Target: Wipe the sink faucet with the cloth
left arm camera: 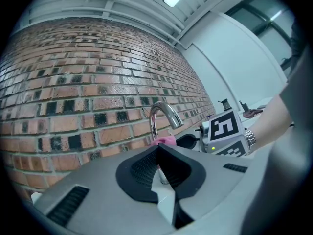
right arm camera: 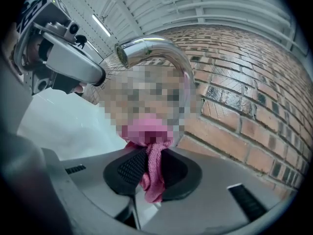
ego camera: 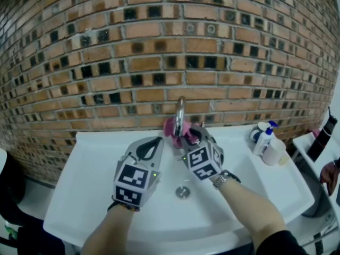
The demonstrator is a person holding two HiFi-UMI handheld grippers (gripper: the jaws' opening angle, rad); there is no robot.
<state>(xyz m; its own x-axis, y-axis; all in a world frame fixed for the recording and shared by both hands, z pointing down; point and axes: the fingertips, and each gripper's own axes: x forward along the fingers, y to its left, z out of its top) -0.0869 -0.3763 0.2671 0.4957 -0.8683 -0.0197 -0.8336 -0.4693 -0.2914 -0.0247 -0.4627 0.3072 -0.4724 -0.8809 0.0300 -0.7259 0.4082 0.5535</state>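
- Grips a pink cloth [right arm camera: 155, 175] between the jaws of the right tool [right arm camera: 152, 156], with a tail of the fabric hanging down inside the jaw opening
- Holds the bunched end of that cloth low against the upright stem of the chrome faucet [ego camera: 180, 113], at 12 o'clock on the white sink [ego camera: 90, 163]; cannot confirm the exact contact in the right gripper view, where a mosaic patch covers that spot
- Holds the left tool [ego camera: 158, 140] closed, jaws together with nothing between them, roughly level and aimed at the faucet from about 7 o'clock, just beside the right tool and apart from the cloth
- At 6 o'clock from the faucet, down in the basin: a round metal drain [ego camera: 183, 192], between the two forearms
- At 3 o'clock from the faucet, on the sink's rim: a blue-topped pump bottle [ego camera: 264, 137] beside a white container [ego camera: 274, 152]
- Wears a wristwatch [ego camera: 220, 180] on the right wrist
- Behind the faucet, at 12 o'clock: a brick wall [ego camera: 159, 52]
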